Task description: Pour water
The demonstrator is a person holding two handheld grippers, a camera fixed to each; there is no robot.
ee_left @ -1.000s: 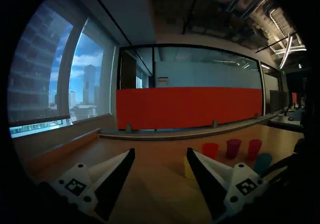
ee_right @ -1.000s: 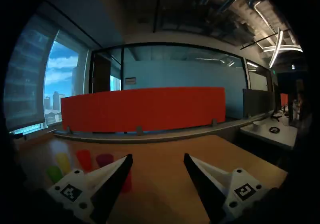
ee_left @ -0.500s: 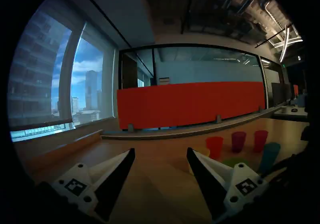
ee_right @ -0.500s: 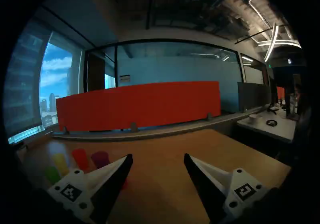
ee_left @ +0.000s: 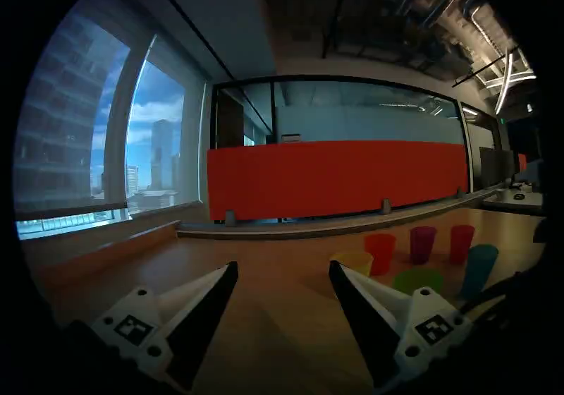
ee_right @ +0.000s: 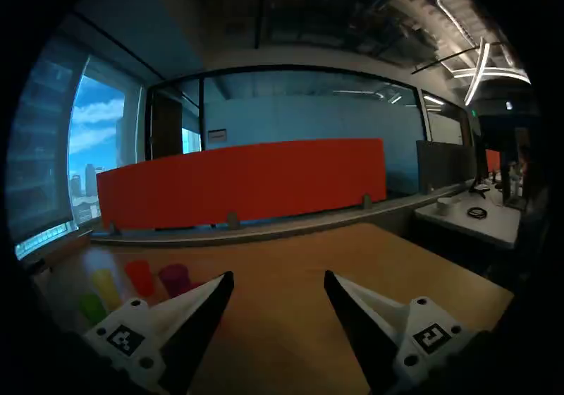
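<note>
In the left gripper view, several plastic cups stand on the wooden table to the right: a yellow cup [ee_left: 352,262], an orange cup [ee_left: 380,252], a purple cup [ee_left: 423,244], a red cup [ee_left: 462,243], a green cup [ee_left: 417,281] and a teal cup [ee_left: 479,269]. My left gripper [ee_left: 282,282] is open above bare table, left of the cups, with nothing between its fingers. In the right gripper view the cups sit at the far left: green cup [ee_right: 92,307], yellow cup [ee_right: 107,288], orange cup [ee_right: 140,277], purple cup [ee_right: 175,279]. My right gripper [ee_right: 278,289] is open, empty, right of them.
The wooden table [ee_right: 296,282] runs back to a long orange divider panel [ee_left: 338,180]. Large windows [ee_left: 84,148] line the left side. A second desk [ee_right: 472,226] with small items stands to the right beyond the table's edge.
Both views have tilted and shifted slightly: in the left gripper view the cups have come more into sight, the green one now showing. In the right gripper view the cups slid a little left.
</note>
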